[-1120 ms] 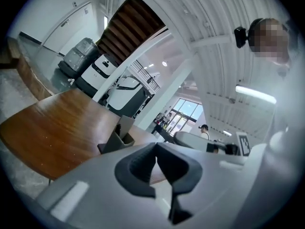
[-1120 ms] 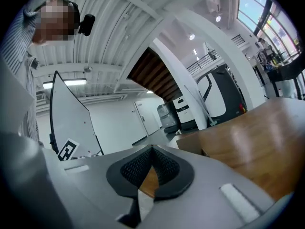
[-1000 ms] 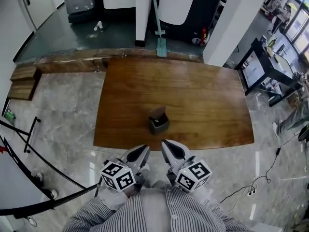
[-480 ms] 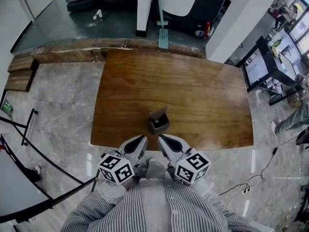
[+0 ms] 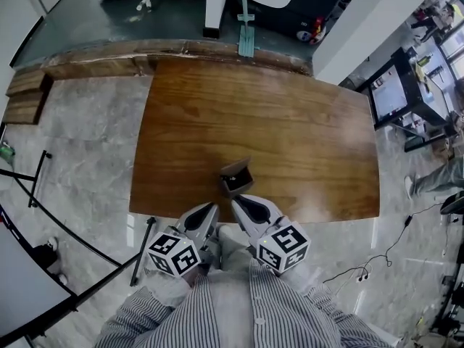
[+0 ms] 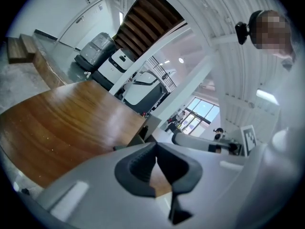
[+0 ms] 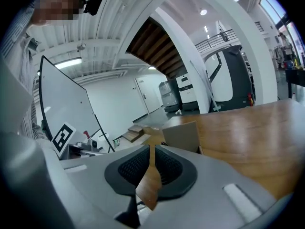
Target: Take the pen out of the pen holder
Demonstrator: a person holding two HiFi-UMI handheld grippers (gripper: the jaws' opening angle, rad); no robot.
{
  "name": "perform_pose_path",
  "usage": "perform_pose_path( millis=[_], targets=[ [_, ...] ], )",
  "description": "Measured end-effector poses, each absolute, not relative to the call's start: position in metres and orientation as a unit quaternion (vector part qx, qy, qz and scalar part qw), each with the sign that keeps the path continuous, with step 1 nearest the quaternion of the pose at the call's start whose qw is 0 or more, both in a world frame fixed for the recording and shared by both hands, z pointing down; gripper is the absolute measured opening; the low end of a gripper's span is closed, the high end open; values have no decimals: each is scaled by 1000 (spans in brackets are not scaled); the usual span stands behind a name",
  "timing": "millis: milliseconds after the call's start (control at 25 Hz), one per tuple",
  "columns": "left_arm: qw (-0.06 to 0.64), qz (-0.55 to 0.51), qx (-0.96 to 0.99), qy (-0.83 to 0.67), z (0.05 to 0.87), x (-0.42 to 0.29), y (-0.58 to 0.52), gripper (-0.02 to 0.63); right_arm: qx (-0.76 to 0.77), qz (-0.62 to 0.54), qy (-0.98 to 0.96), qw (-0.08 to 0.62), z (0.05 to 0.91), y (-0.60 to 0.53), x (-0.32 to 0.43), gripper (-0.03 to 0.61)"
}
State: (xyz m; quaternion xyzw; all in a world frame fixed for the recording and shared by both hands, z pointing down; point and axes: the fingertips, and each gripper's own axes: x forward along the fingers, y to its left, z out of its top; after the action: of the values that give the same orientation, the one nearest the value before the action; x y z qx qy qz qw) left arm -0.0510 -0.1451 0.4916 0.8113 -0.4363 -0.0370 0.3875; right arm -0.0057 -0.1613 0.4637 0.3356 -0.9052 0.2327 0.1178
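A small grey-brown pen holder (image 5: 236, 180) with a raised flap stands near the front edge of the wooden table (image 5: 290, 129). Something dark and something pale show inside it; I cannot make out a pen clearly. My right gripper (image 5: 235, 199) points at the holder from just in front, tips nearly at its near side. Its jaws are opening, with a thin slit and nothing between them (image 7: 151, 149); the holder (image 7: 181, 136) sits just beyond. My left gripper (image 5: 212, 207) hangs over the table's front edge, left of the holder, tips touching (image 6: 155, 144).
A long-handled mop (image 5: 245, 27) leans at the table's far edge. A black stand's legs (image 5: 141, 249) lie on the marble floor at the left. A desk with a monitor (image 5: 395, 93) stands to the right, and a cable (image 5: 370, 267) trails on the floor.
Both grippers have moved forward and down toward the table's front edge. The right one's tips now sit almost against the pen holder.
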Motion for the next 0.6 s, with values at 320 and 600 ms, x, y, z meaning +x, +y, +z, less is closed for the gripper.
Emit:
perform_pose_path(
  millis=[320,600],
  targets=[
    [393,-57,804,-443,504,-50,-160,8,339,169,-909,173,481,-189,-13,88],
    [418,-81,793,-435,515,-53,-153,8,342,63,-903,250,498,-202,-25,112]
  ],
)
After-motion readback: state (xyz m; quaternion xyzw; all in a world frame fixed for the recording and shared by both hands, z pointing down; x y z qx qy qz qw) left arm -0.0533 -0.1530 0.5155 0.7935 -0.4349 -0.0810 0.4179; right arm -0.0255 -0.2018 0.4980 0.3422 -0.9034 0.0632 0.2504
